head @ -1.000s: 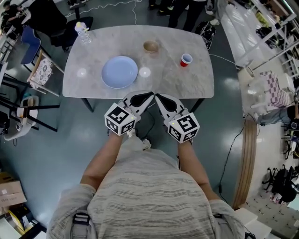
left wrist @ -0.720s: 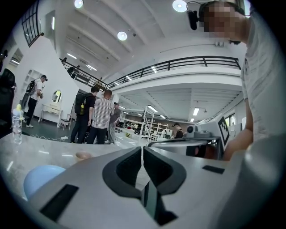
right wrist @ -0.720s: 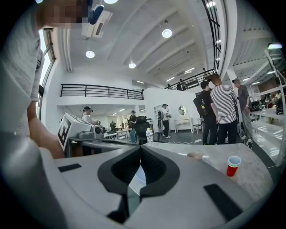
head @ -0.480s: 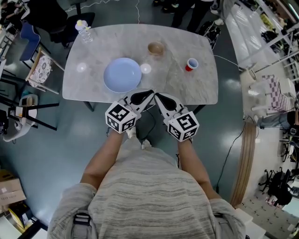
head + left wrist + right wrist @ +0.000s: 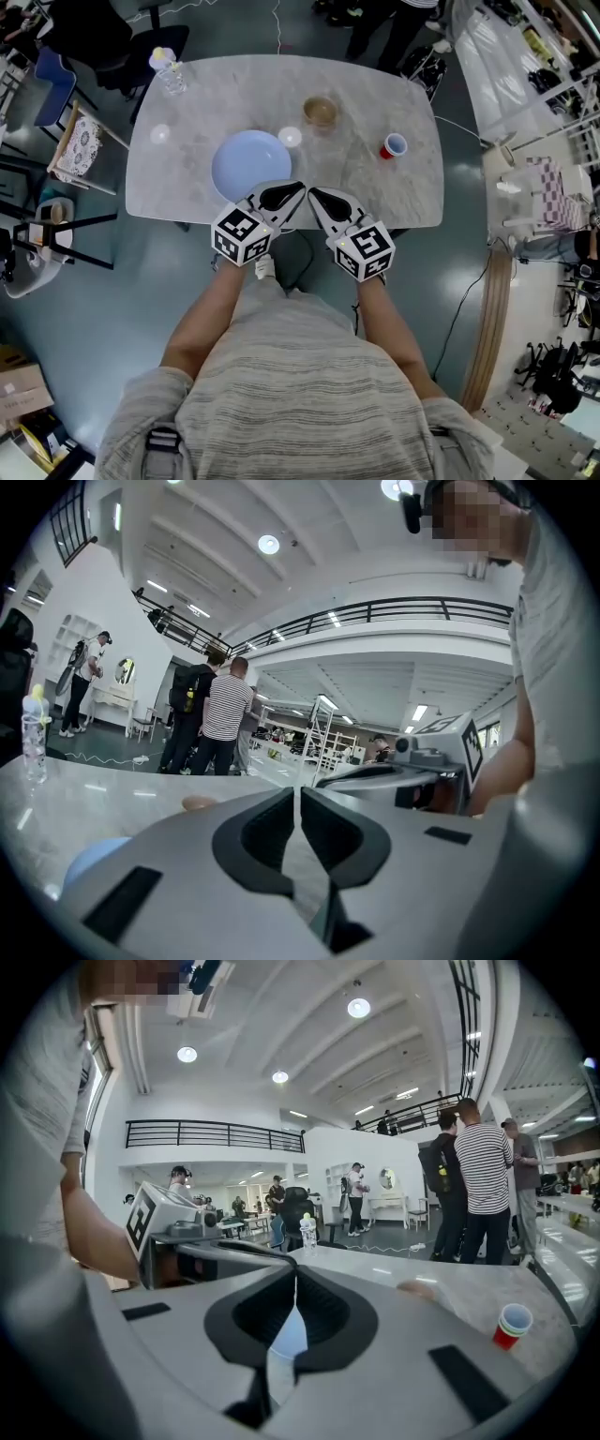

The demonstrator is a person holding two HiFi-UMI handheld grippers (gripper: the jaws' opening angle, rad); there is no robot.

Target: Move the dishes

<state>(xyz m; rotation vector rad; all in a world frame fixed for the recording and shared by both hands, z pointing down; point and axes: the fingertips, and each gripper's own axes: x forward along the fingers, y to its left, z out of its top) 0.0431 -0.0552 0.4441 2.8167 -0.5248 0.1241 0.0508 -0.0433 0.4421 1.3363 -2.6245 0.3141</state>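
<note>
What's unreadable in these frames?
- Blue plate: near rim partly behind the left tongs in the head view; only a sliver shows in the left gripper view.
- Bowl and red cup contents: too small, head view.
- White spots on table: objects or glare, unclear.

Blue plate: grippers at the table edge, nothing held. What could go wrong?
1. The left gripper and right gripper have their jaws together. Unless they open before reaching the blue plate, they would likely push it.
2. The plate lies flat on the table, so its low rim may slip from a pinch.
3. A wide sweep could tip the red cup.
</note>
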